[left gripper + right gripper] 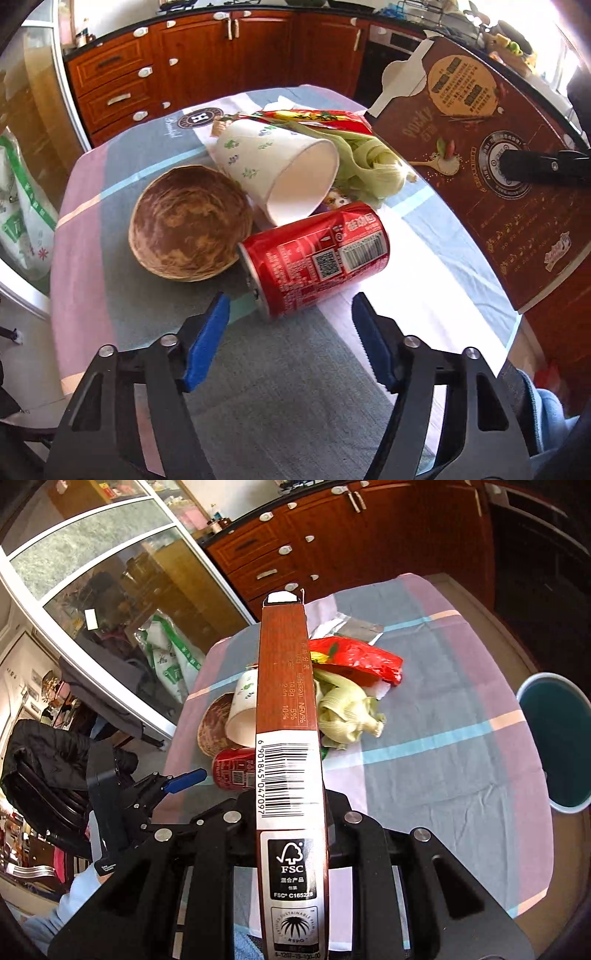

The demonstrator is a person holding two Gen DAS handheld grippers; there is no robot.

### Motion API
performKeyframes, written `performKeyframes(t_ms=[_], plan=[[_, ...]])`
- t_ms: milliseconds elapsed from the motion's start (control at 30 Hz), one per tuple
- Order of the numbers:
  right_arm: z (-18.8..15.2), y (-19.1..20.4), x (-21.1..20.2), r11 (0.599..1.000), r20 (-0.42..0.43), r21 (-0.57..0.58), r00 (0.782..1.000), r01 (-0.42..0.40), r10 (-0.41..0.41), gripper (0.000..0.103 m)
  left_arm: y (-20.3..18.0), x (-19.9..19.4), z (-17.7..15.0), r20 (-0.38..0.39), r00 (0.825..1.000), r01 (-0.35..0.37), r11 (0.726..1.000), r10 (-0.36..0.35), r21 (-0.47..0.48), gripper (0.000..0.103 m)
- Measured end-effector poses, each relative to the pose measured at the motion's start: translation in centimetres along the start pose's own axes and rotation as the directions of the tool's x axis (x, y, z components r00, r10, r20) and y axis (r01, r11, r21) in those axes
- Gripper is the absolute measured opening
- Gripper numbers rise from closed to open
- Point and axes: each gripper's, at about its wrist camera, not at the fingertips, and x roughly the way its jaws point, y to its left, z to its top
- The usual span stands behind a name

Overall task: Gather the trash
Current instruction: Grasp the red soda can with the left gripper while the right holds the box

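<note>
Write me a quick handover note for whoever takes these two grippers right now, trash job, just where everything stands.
Right gripper: shut on the brown snack box, held edge-on above the table.
Left gripper: open, empty, fingers just short of the red can.
On the tablecloth: red can on its side, tipped paper cup, coconut shell half, green husks, red wrapper, silver foil piece.
Bin: beside the table, on the right in the right wrist view.
Done: box picked up.
Left: drop the box in the bin, probably take the can next, then the rest.
</note>
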Motion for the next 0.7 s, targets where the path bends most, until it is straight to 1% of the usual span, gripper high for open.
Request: performKeyframes(t_ms=[67, 133, 233, 367, 433, 467, 533, 567, 600, 667, 700], plan=[[0.0, -0.5, 0.2, 0.999, 0.005, 0.001, 0.999, 0.035, -0.035, 0.019, -0.8, 0.3, 0.0, -0.015, 1.000, 0.025, 1.000, -0.025, 0.017, 0.053], [-0.1, -1.0, 0.5, 0.998, 0.010, -0.002, 0.998, 0.065, -0.065, 0.019, -1.9, 0.3, -0.2, -0.030, 0.998, 0.056, 0.998, -0.055, 0.034, 0.051], [-0.4, -1.9, 0.6, 0.998, 0.013, 0.015, 0.998, 0.064, -0.064, 0.019, -3.7, -0.2, -0.9, -0.048, 0.994, 0.097, 0.994, -0.095, 0.055, 0.051], [-1.0, -2.5, 0.2, 0.998, 0.030, 0.022, 0.998, 0.061, -0.061, 0.019, -6.9, -0.6, -2.1, -0.084, 0.982, 0.177, 0.981, -0.170, 0.079, 0.051], [-1.5, -2.7, 0.0, 0.999, 0.023, 0.024, 0.999, 0.047, -0.048, 0.019, -8.0, -0.7, -2.3, -0.097, 0.978, 0.194, 0.976, -0.185, 0.101, 0.051], [-1.7, -2.8, -0.2, 0.999, 0.021, 0.025, 0.999, 0.042, -0.042, 0.019, -8.4, -1.2, -2.4, -0.093, 0.980, 0.185, 0.975, -0.175, 0.121, 0.051], [-2.1, -3.1, -0.7, 0.999, 0.024, 0.024, 0.999, 0.033, -0.034, 0.019, -8.4, -2.2, -2.2, -0.066, 0.990, 0.130, 0.980, -0.122, 0.148, 0.052], [-2.2, -3.2, -1.1, 0.999, 0.029, 0.025, 0.999, 0.028, -0.028, 0.019, -8.0, -2.7, -1.8, -0.052, 0.995, 0.097, 0.984, -0.090, 0.148, 0.055], [-2.3, -3.4, -1.5, 0.999, 0.035, 0.026, 0.999, 0.022, -0.023, 0.019, -7.3, -2.9, -1.4, -0.037, 0.998, 0.052, 0.989, -0.048, 0.142, 0.062], [-2.3, -3.8, -2.2, 0.999, 0.050, 0.034, 0.999, 0.010, -0.012, 0.019, -5.8, -2.5, -0.2, -0.026, 0.999, -0.026, 0.994, 0.029, 0.104, 0.071], [-2.3, -4.0, -2.5, 0.999, 0.057, 0.039, 0.998, 0.004, -0.006, 0.019, -5.1, -2.0, 0.4, -0.036, 0.998, -0.045, 0.996, 0.047, 0.077, 0.072]])
